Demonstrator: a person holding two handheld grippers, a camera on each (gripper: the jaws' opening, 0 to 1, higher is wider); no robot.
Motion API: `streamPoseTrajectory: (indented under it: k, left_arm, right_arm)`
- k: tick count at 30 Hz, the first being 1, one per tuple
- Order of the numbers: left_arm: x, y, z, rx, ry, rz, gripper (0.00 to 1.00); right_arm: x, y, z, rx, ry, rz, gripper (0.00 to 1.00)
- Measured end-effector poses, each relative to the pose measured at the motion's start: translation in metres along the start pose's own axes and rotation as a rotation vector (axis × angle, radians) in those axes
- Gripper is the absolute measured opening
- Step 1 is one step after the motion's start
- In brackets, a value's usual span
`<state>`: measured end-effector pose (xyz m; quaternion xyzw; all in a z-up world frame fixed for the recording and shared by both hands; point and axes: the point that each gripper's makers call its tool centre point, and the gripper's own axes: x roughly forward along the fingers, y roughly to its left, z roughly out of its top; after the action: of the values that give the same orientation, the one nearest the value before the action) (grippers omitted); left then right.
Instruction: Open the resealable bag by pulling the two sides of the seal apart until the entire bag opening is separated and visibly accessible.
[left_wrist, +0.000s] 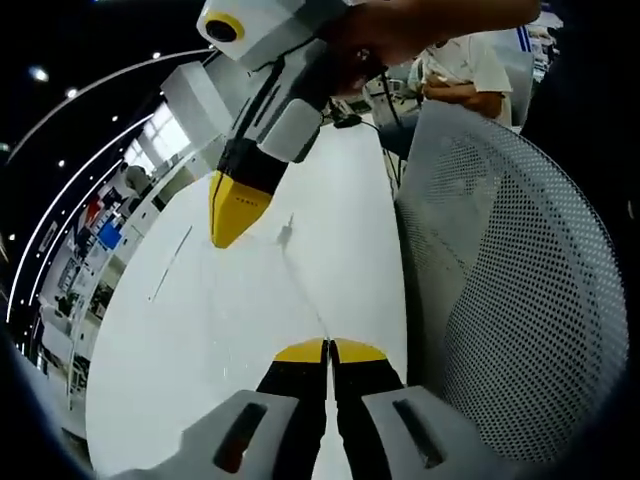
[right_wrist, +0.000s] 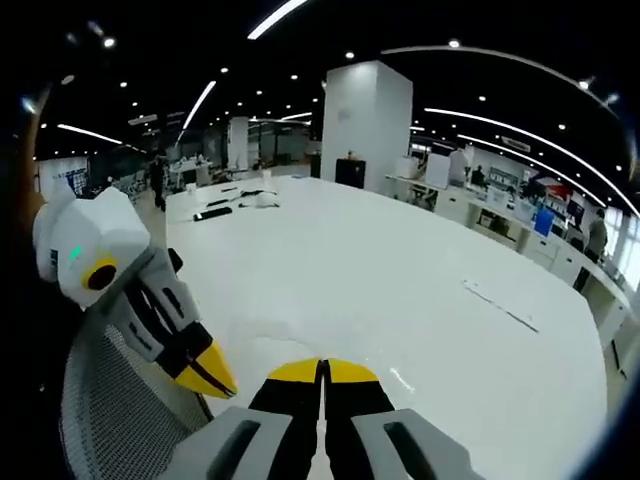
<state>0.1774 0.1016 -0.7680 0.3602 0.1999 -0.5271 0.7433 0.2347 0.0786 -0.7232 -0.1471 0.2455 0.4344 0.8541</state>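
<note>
The white table (right_wrist: 400, 290) lies broadly open ahead of both grippers, with only small dark items (right_wrist: 235, 203) far off at its back edge, while a mesh chair back (left_wrist: 520, 260) crowds close along one side.

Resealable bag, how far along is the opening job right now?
Done: the left gripper is shut, apparently pinching the clear resealable bag by its edge. In hand: the right gripper is shut close by, but its hold on the bag is unclear. Left: no open mouth shows, so the whole seal needs pulling apart.
</note>
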Motion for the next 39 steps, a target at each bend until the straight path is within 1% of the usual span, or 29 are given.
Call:
streamPoseTrajectory:
  k: [1, 2, 3, 5, 7, 10, 11, 14, 15, 16, 17, 18, 20, 24, 25, 27, 28, 33, 36, 39]
  left_arm:
    - [0.001, -0.003, -0.002, -0.005, 0.009, -0.008, 0.0]
    - [0.002, -0.005, -0.003, -0.008, 0.012, -0.012, 0.0]
    - [0.003, -0.007, -0.005, -0.012, 0.018, -0.015, 0.0]
    - [0.004, -0.008, -0.005, -0.028, 0.027, -0.016, 0.0]
    - [0.004, -0.007, -0.005, -0.052, 0.022, -0.008, 0.01]
    - [0.003, -0.005, -0.005, -0.105, 0.015, -0.012, 0.06]
    - [0.003, -0.004, -0.006, -0.11, 0.015, -0.011, 0.07]
    - [0.001, 0.0, -0.008, -0.12, 0.015, 0.004, 0.12]
    - [-0.001, 0.003, -0.008, -0.125, 0.009, 0.011, 0.13]
    - [-0.003, 0.005, -0.006, -0.129, -0.003, 0.019, 0.14]
    - [-0.005, 0.008, -0.001, -0.139, -0.04, 0.032, 0.15]
    - [-0.007, 0.008, 0.0, -0.154, -0.051, 0.037, 0.17]
    - [-0.01, 0.01, 0.0, -0.177, -0.056, 0.044, 0.18]
    - [-0.017, 0.017, -0.003, -0.224, -0.07, 0.085, 0.26]
    - [-0.019, 0.018, -0.005, -0.238, -0.074, 0.092, 0.28]
    - [-0.021, 0.019, -0.006, -0.252, -0.085, 0.103, 0.31]
    - [-0.022, 0.019, -0.009, -0.266, -0.086, 0.108, 0.31]
    - [-0.025, 0.019, -0.018, -0.324, -0.076, 0.118, 0.33]
    - [-0.024, 0.015, -0.019, -0.307, -0.061, 0.106, 0.36]
    - [-0.023, 0.013, -0.018, -0.315, -0.066, 0.097, 0.39]
  right_arm:
    - [0.002, 0.002, -0.006, 0.012, 0.011, 0.008, 0.0]
    - [0.003, 0.003, -0.007, 0.021, 0.012, 0.01, 0.0]
    - [0.005, 0.008, -0.011, 0.056, 0.017, 0.027, 0.0]
    - [0.008, 0.012, -0.016, 0.051, 0.025, 0.032, 0.0]
    - [0.01, 0.015, -0.023, 0.038, 0.048, 0.04, 0.0]
    - [0.013, 0.019, -0.03, 0.033, 0.066, 0.052, 0.0]
    - [0.014, 0.019, -0.032, 0.03, 0.071, 0.054, 0.0]
    - [0.015, 0.019, -0.04, -0.008, 0.105, 0.053, 0.0]
    - [0.015, 0.019, -0.042, -0.013, 0.107, 0.053, 0.0]
    - [0.016, 0.02, -0.042, -0.014, 0.107, 0.055, 0.0]
    - [0.016, 0.02, -0.044, -0.023, 0.113, 0.056, 0.0]
    - [0.017, 0.019, -0.045, -0.035, 0.12, 0.054, 0.0]
    - [0.019, 0.017, -0.05, -0.071, 0.142, 0.041, 0.0]
    - [0.024, 0.014, -0.053, -0.092, 0.152, 0.036, 0.0]
    - [0.025, 0.012, -0.053, -0.107, 0.158, 0.029, 0.0]
    - [0.026, 0.006, -0.055, -0.169, 0.18, -0.001, 0.0]
    - [0.027, 0.003, -0.055, -0.202, 0.191, -0.012, 0.0]
    - [0.034, -0.001, -0.054, -0.264, 0.207, -0.024, 0.0]
    - [0.039, -0.005, -0.052, -0.294, 0.212, -0.027, 0.0]
    - [0.044, -0.01, -0.053, -0.317, 0.223, -0.026, 0.0]
